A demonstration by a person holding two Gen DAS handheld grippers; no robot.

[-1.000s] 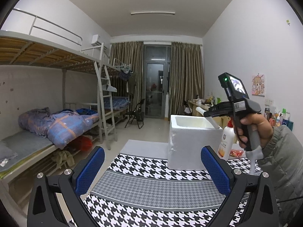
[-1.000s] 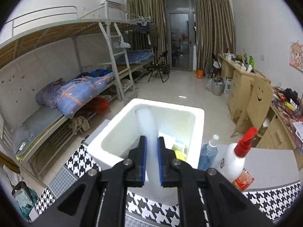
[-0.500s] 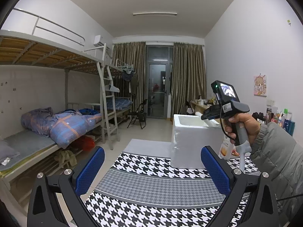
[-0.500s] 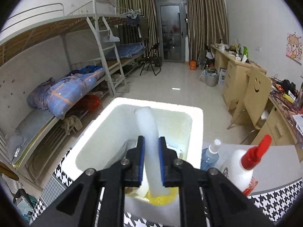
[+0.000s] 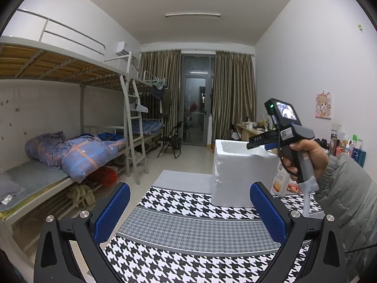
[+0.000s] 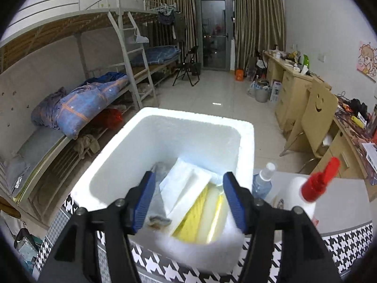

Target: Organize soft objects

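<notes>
A white foam box (image 6: 132, 165) stands on a houndstooth-patterned table (image 5: 179, 231); it also shows in the left wrist view (image 5: 235, 176). Inside lie a white foam roll (image 6: 212, 210), yellow sponge pieces (image 6: 193, 221), white foam sheets (image 6: 181, 181) and a grey cloth (image 6: 157, 202). My right gripper (image 6: 189, 200) is open and empty just above the box's near part; in the left wrist view it (image 5: 259, 140) hovers over the box rim. My left gripper (image 5: 188, 210) is open and empty above the table, short of the box.
A white bottle with a red cap (image 6: 313, 188) and a clear spray bottle (image 6: 262, 179) stand right of the box. A bunk bed (image 5: 70, 151) with blue bedding is on the left. Desks and a chair (image 6: 313, 110) line the right wall.
My right gripper has lowered over the box and opened, letting go of the white foam roll, which now lies inside the box. The left gripper has barely moved.
</notes>
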